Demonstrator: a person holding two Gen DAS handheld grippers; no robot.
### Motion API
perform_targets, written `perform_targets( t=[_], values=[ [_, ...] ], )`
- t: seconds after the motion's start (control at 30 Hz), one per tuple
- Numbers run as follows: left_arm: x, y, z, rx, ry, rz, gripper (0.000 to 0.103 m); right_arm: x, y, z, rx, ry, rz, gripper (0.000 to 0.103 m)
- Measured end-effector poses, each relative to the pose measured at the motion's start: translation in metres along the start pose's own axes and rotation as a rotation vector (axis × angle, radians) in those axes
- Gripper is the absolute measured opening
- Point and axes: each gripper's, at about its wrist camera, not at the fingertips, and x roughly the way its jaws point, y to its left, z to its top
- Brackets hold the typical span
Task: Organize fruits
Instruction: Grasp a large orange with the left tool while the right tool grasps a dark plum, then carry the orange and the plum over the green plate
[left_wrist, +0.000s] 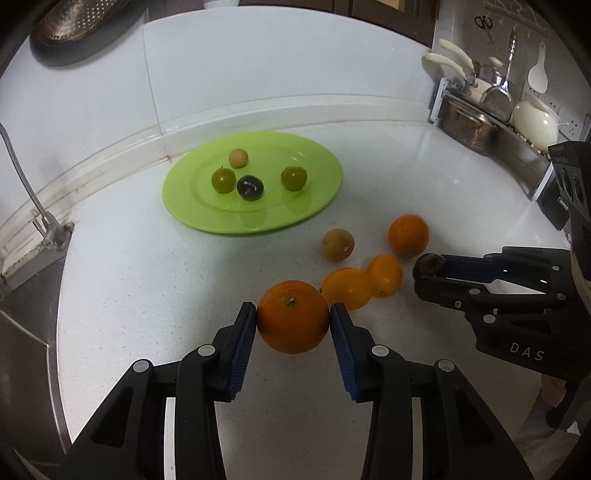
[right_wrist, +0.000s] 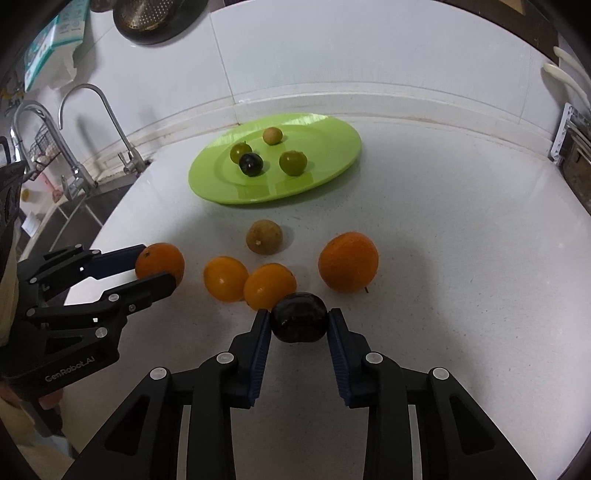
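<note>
My left gripper (left_wrist: 293, 314) is shut on an orange (left_wrist: 292, 321), also seen in the right wrist view (right_wrist: 160, 263). My right gripper (right_wrist: 298, 320) is shut on a dark plum (right_wrist: 299, 322), also seen in the left wrist view (left_wrist: 428, 266). On the white counter lie another orange (right_wrist: 348, 261), two small yellow-orange fruits (right_wrist: 226, 277) (right_wrist: 269, 285) and a brown round fruit (right_wrist: 264, 236). A green plate (right_wrist: 332, 155) at the back holds two green fruits (right_wrist: 293, 162) (right_wrist: 240, 152), a dark plum (right_wrist: 251, 164) and a small tan fruit (right_wrist: 272, 135).
A sink with two faucets (right_wrist: 74, 122) lies to the left of the counter. A dish rack with pots and utensils (left_wrist: 491, 110) stands at the back right. A colander (right_wrist: 155, 18) hangs on the white tiled wall.
</note>
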Motion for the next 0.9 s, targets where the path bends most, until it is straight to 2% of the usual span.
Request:
perform_targets(
  t=[0.43, 0.9],
  values=[
    [-0.027, 0.002, 0.016, -0.003, -0.088, 0.007, 0.041, -0.021, 0.009, 0.020, -0.025, -0.087, 0.031, 0.032],
    [-0.034, 0.011, 0.040, 0.002, -0.156, 0.047, 0.041, -0.030, 0.016, 0.052, -0.057, -0.176, 0.047, 0.032]
  ],
)
